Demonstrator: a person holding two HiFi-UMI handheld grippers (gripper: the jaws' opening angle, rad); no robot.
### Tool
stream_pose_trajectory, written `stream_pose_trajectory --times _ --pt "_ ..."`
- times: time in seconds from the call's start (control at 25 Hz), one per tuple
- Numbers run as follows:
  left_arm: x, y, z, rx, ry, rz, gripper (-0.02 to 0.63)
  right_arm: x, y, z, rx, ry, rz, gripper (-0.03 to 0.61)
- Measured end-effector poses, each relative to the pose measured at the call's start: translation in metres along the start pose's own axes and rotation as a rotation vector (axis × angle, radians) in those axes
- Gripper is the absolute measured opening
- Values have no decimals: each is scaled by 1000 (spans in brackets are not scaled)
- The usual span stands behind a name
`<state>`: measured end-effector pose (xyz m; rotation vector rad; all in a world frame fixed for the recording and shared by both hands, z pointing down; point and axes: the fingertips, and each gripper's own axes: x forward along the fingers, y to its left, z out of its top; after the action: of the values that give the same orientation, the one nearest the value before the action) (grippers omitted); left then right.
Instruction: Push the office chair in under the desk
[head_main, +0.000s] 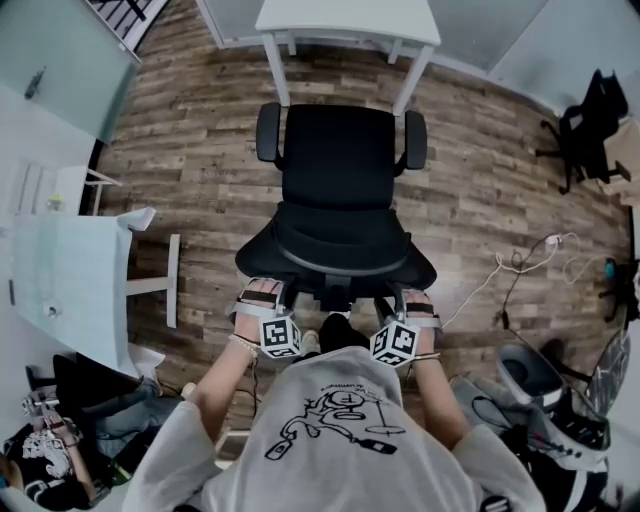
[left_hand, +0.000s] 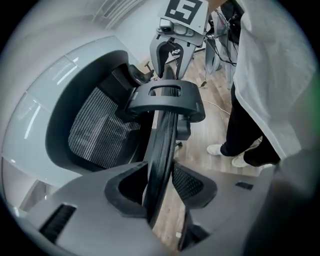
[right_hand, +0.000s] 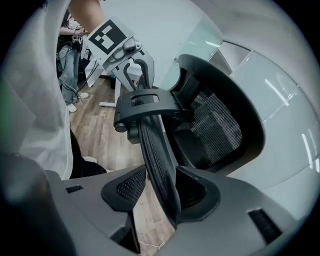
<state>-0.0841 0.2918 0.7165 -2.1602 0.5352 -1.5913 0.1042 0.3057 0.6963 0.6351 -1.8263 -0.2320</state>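
Spread jaws of left gripper (left_hand: 161, 189) and right gripper (right_hand: 159, 189) straddle, unpinched, the backrest rim (left_hand: 162, 145) of black mesh office chair (head_main: 338, 190); wood-plank floor (head_main: 200, 180) strip before white table (head_main: 345, 20).

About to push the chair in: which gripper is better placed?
Neither leads: left gripper and right gripper both straddle the backrest rim, jaws open, mirrored about its centre. Probably push with both.

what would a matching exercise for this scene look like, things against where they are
1 desk
2 office chair
3 white cable
4 left gripper

A on the floor, right of the chair
B jaws astride the chair's top edge
C top of the head view
D just short of the desk, facing it

Pairs: 1-C, 2-D, 3-A, 4-B
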Motion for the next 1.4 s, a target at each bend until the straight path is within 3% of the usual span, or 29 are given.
stream_pose_trajectory --times 0.16,0.48,0.72,1.0,1.4 --pt "6 -7 -4 14 34 -27 124 7 9 -1 38 7 62 155" --pt "11 -1 -9 32 73 -47 118 14 7 1 36 -3 93 149" --pt "23 13 -15 -16 93 -56 117 25 -5 6 35 -4 105 149" --pt "40 34 -18 -50 155 -29 118 39 -27 8 19 -12 105 147" --pt "64 72 -24 -36 162 -6 118 62 -61 17 28 0 107 147"
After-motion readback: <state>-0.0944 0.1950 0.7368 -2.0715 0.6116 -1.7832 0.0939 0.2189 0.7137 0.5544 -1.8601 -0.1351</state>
